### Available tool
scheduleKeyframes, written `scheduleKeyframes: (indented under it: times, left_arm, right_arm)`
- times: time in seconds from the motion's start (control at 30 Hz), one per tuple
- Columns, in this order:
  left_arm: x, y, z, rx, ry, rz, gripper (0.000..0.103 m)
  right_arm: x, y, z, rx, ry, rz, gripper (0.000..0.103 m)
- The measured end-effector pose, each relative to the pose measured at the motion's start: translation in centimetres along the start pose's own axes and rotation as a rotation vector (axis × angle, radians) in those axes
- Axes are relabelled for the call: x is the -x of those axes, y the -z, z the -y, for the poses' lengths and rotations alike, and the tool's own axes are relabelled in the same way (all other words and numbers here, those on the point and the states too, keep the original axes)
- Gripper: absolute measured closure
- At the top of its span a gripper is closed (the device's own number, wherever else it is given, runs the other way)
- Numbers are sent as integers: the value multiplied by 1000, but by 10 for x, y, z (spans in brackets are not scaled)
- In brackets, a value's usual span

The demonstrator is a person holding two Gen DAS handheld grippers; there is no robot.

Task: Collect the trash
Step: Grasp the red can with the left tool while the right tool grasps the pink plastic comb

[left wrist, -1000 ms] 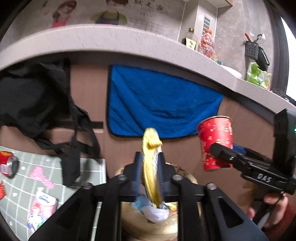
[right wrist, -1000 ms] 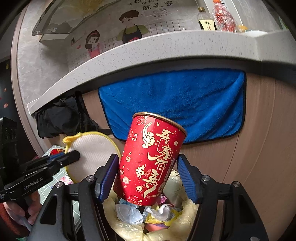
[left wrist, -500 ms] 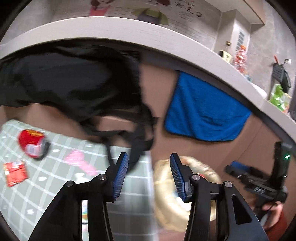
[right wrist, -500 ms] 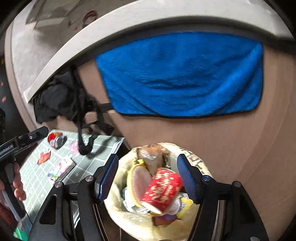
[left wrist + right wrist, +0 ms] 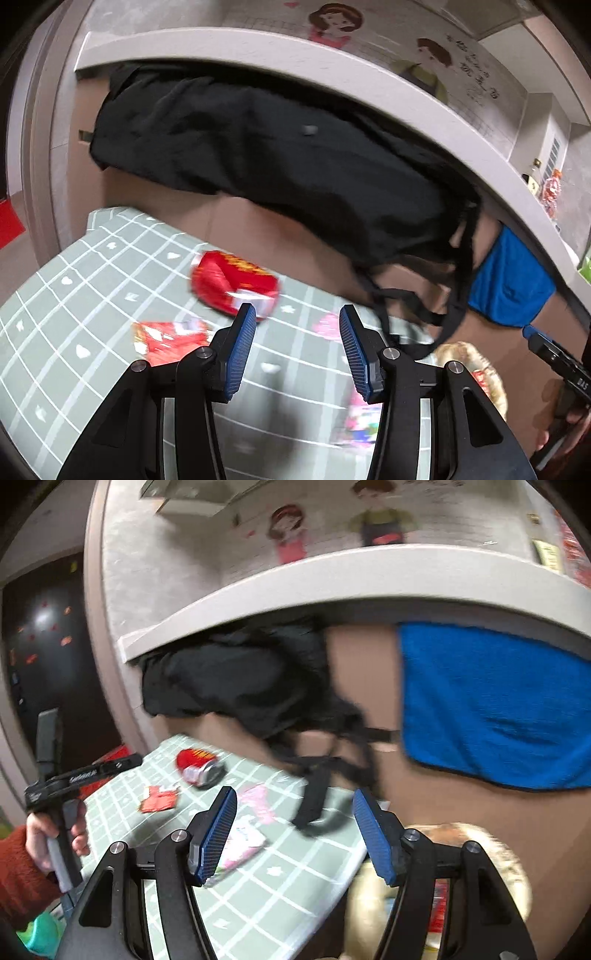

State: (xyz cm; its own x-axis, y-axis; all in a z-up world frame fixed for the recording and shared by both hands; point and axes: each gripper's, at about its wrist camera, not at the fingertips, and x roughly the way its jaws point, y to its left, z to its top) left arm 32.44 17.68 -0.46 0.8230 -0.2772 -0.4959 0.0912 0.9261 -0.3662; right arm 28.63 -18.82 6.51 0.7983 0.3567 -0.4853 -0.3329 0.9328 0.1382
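My left gripper (image 5: pixel 297 347) hangs open and empty over the green checked table (image 5: pixel 74 350). Just beyond its fingertips lies a crushed red can (image 5: pixel 232 284), with a flat red wrapper (image 5: pixel 166 338) to its left. A pink-and-white packet (image 5: pixel 360 421) lies near the table's right edge. My right gripper (image 5: pixel 293 830) is open and empty too, above that table edge; the packet (image 5: pixel 242 843) sits by its left finger. The red can (image 5: pixel 197 766) and red wrapper (image 5: pixel 159 798) lie farther back. The trash bin (image 5: pixel 436 893) with its yellowish liner stands low at the right.
A black bag (image 5: pixel 280 166) hangs from the counter over the table's far side, its straps (image 5: pixel 317 794) dangling onto the cloth. A blue towel (image 5: pixel 495 705) hangs on the brown panel at right. A pink scrap (image 5: pixel 256 797) lies mid-table. A hand in a red sleeve (image 5: pixel 22 871) holds the left gripper.
Both grippers let go of their loads into the bin, the yellow-rimmed lid and the red cup, then swung left toward the table. Both now stand open and empty.
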Motion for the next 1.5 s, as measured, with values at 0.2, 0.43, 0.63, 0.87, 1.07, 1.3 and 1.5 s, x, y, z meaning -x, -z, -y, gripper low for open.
scheduleKeyframes:
  times: [0.2, 0.43, 0.63, 0.87, 1.07, 1.3, 1.5]
  left_arm:
    - [-37, -17, -71, 91, -44, -77, 55]
    - [-92, -5, -105, 422, 41, -203, 51]
    - [-133, -6, -91, 484, -90, -213, 45]
    - [-167, -17, -84, 577, -165, -185, 36]
    - [-176, -26, -79, 579, -187, -232, 39]
    - [-141, -26, -73, 465, -149, -255, 48]
    - [-76, -12, -57, 299, -128, -253, 49]
  right_arm:
    - [-47, 3, -45, 73, -22, -83, 40]
    - [-86, 12, -60, 71, -29, -141, 40]
    - [-102, 23, -50, 34, -47, -173, 40]
    - [-112, 37, -29, 19, -28, -193, 40]
    - [-115, 39, -21, 19, -38, -188, 40]
    - [-138, 31, -28, 76, -92, -223, 40]
    - [-185, 19, -51, 202, -89, -274, 44]
